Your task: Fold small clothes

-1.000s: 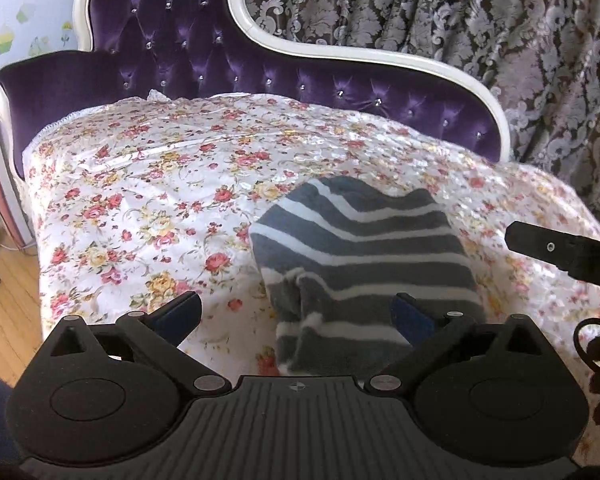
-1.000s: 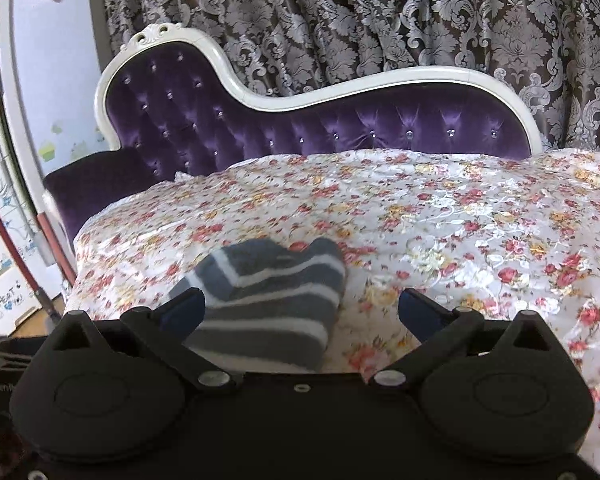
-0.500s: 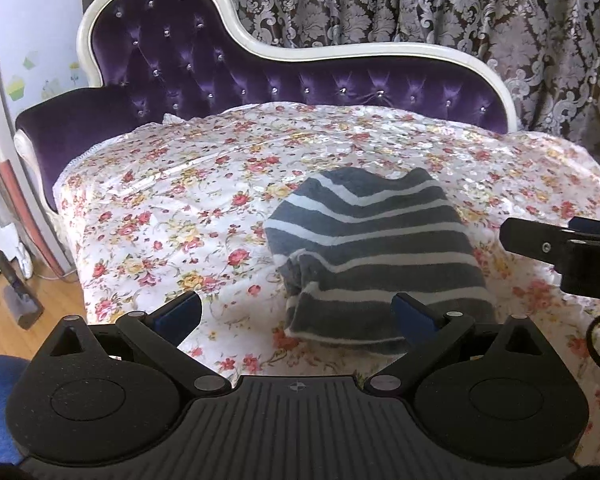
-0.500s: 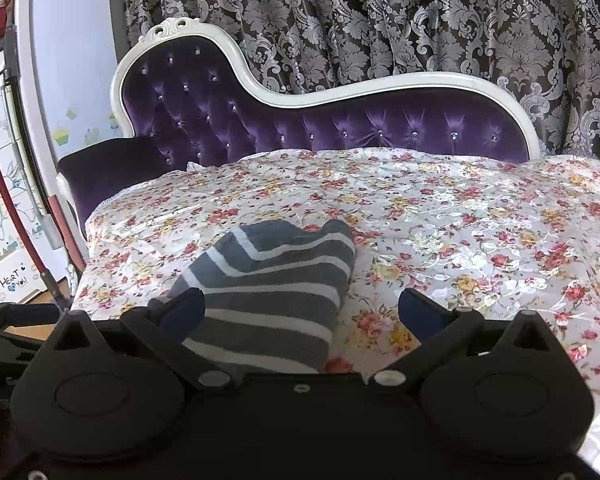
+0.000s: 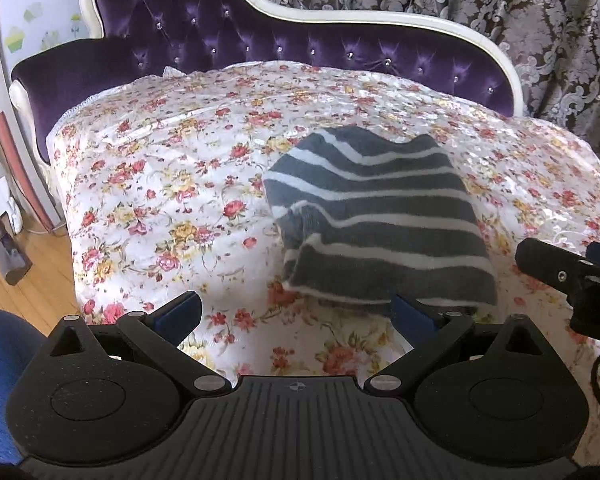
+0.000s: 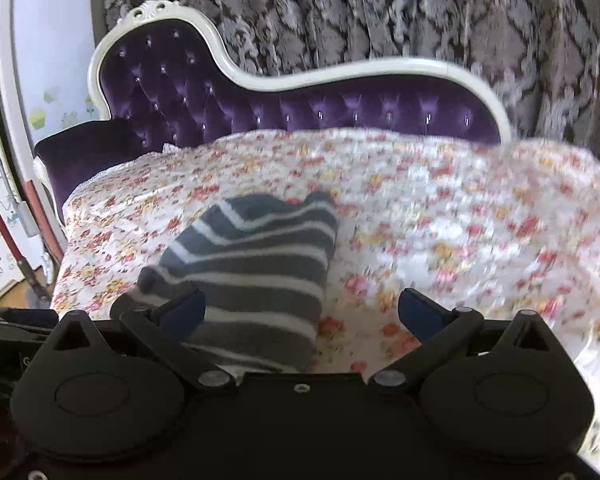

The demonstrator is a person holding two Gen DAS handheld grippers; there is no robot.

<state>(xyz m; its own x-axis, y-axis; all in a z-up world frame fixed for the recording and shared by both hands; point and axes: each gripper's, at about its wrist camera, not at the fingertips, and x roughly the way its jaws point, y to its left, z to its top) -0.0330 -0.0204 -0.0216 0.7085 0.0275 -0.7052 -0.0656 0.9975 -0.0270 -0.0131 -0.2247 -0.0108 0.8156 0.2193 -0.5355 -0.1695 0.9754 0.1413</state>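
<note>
Folded striped garment on the floral cover, both grippers empty above it.

The grey-and-white striped knit garment (image 5: 380, 220) lies folded on the floral bedspread (image 5: 172, 184) of a purple tufted chaise (image 5: 204, 28), toward the cover's front edge. The left gripper (image 5: 296, 314) has its jaws spread wide and holds nothing, its right finger over the garment's near hem. The right gripper (image 6: 300, 316) is likewise wide open and empty, its left finger over the garment's near part. A damask curtain (image 5: 500, 8) hangs behind.
</note>
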